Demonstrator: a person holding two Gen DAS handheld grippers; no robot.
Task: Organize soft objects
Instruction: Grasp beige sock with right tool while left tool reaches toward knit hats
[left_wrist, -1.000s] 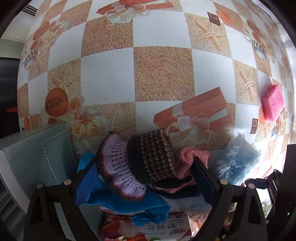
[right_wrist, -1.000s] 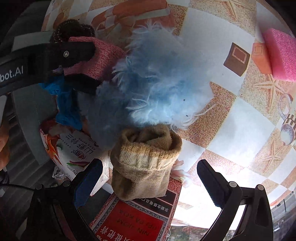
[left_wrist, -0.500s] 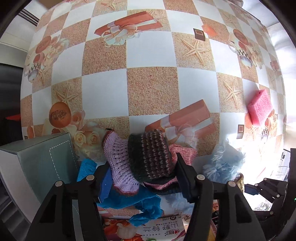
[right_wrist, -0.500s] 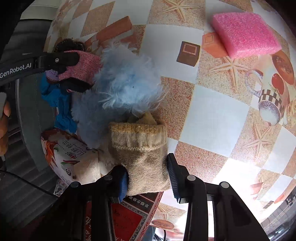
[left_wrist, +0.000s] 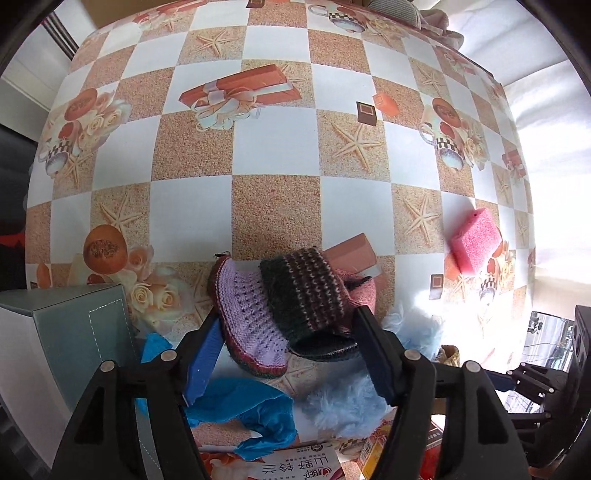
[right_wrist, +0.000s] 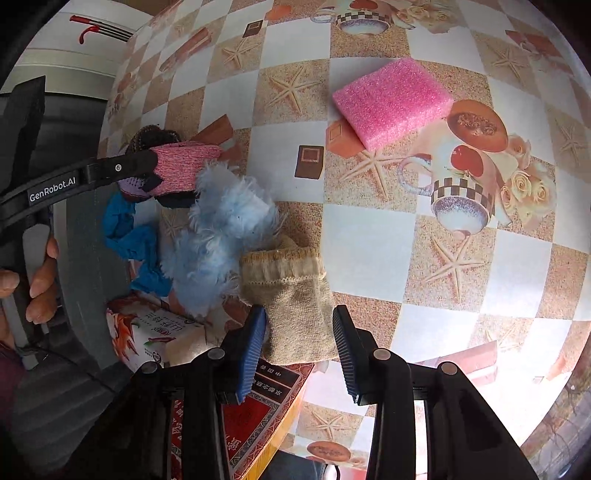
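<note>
My left gripper (left_wrist: 288, 332) is shut on a bundle of knitted pieces: a lilac one (left_wrist: 247, 306), a dark striped one (left_wrist: 310, 291) and a pink one (left_wrist: 364, 291), held above the table. The bundle also shows in the right wrist view (right_wrist: 184, 170). My right gripper (right_wrist: 299, 332) is shut on a beige knitted sock (right_wrist: 295, 295), lifted off the table. A fluffy light-blue piece (right_wrist: 221, 240) lies just left of the sock, also in the left wrist view (left_wrist: 351, 402). A blue cloth (left_wrist: 240, 410) lies below the left gripper. A pink foam sponge (right_wrist: 391, 99) lies further out.
A grey box (left_wrist: 66, 350) stands at the left. A printed packet (right_wrist: 155, 336) and a red box (right_wrist: 258, 406) lie near the table's near edge. The patterned tablecloth (left_wrist: 277, 155) stretches ahead.
Both grippers have closed, the left on the knitted bundle and the right on the beige sock, and both have lifted up and back from the table.
</note>
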